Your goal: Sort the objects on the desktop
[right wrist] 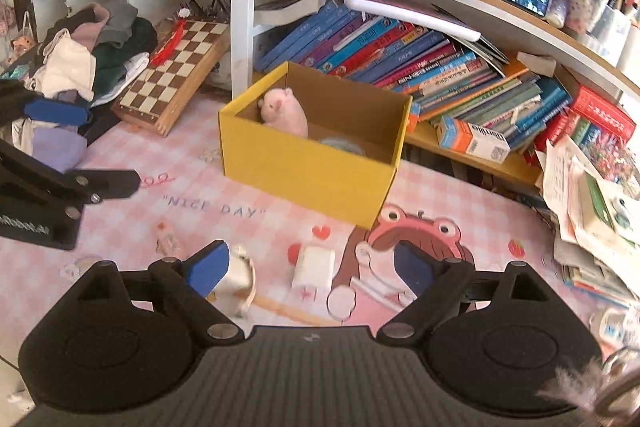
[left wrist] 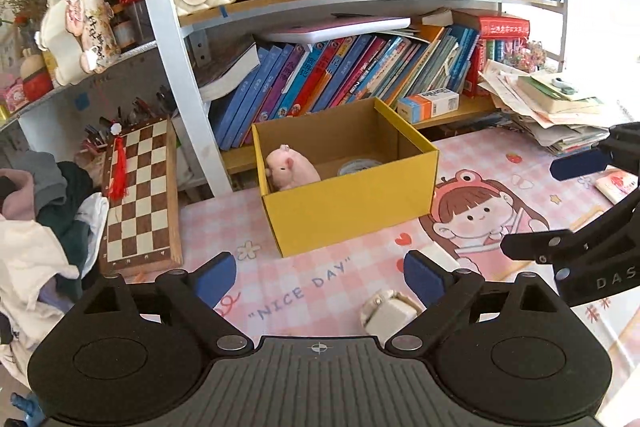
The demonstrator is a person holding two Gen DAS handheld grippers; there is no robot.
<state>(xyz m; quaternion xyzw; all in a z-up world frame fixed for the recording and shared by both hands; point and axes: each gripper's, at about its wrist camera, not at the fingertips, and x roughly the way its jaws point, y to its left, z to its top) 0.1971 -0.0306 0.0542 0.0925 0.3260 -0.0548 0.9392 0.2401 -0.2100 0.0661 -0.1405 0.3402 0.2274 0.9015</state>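
A yellow cardboard box (left wrist: 352, 211) stands open on the pink desk mat (left wrist: 304, 291); it also shows in the right wrist view (right wrist: 308, 175). Inside sit a pink pig toy (left wrist: 290, 169) and a round tape-like object (left wrist: 358, 167). A small white watch-like object (left wrist: 388, 313) lies by my left gripper's right finger; in the right wrist view it (right wrist: 238, 277) touches the left finger. A white charger block (right wrist: 314, 267) lies between the right gripper's fingers. My left gripper (left wrist: 320, 277) and right gripper (right wrist: 312, 267) are both open and empty.
A wooden chessboard (left wrist: 138, 195) leans at the left beside a pile of clothes (left wrist: 44, 227). Shelves of books (left wrist: 360, 71) stand behind the box. A stack of papers (left wrist: 552, 111) lies at the right. An orange-and-blue carton (left wrist: 428, 105) sits on the low shelf.
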